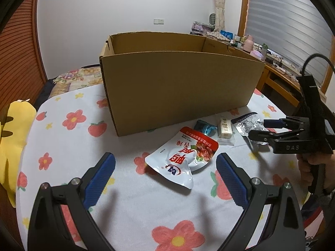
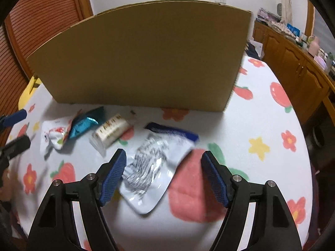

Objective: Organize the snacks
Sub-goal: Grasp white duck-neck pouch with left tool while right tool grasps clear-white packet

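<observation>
Four snack packets lie on the flowered tabletop (image 1: 62, 138) before the brown cardboard box (image 1: 178, 87), none visibly packed; both grippers' fingers are spread, empty.

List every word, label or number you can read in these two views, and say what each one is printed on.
"DAS": on the body of the right hand-held gripper.
Red-and-white snack pouch: large Chinese characters, seen upside down, not legible.
Cream bar wrapper: too small.
Silver packet: blurred.
Cardboard box: none.
</observation>
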Demonstrator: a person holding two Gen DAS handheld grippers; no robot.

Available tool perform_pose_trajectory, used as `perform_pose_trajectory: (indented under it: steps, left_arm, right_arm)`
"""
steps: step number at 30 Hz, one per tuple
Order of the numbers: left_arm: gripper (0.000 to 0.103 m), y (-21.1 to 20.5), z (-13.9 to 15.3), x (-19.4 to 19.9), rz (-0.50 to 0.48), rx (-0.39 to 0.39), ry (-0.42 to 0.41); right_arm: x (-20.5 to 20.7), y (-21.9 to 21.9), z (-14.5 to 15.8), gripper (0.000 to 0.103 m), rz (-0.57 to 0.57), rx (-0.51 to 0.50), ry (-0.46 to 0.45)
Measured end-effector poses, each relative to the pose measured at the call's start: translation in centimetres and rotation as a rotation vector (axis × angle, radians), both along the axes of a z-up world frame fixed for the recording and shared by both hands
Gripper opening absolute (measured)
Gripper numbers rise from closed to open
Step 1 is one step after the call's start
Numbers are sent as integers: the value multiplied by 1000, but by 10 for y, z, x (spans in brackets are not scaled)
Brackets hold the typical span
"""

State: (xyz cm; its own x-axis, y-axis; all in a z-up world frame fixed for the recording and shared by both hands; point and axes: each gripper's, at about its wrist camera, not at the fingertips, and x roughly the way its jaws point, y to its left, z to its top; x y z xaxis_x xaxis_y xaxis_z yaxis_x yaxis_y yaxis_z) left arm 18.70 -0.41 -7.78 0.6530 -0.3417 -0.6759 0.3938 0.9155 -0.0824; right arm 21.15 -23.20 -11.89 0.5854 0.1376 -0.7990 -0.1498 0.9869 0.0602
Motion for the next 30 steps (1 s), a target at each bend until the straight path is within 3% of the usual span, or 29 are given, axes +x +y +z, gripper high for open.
perform_pose_trajectory:
  steps: [3, 8, 12, 20, 23, 25, 30]
  left_arm:
    - [97, -5, -2, 2, -12, 11, 4]
    - [97, -11, -4, 5, -41, 29, 12]
    - [97, -17, -6, 8, -106, 58, 29]
    - [95, -32, -9, 22, -240, 153, 98]
    - [86, -38, -14, 26, -277, 191, 120]
    - [73, -42, -17, 29, -292, 212, 133]
    - [73, -44, -25, 41, -274, 251, 169]
  right_arm:
    - [-2, -5, 0, 75, 6, 10, -3]
    - [1, -8, 2, 65, 21, 23, -13]
    - [1, -4, 5, 42, 60, 29, -23]
    - [0, -9, 0, 43, 79, 55, -45]
    - [0, -8, -1, 43, 88, 46, -47]
    - [0, -8, -1, 43, 89, 41, -48]
    - [1, -10, 0, 43, 89, 45, -47]
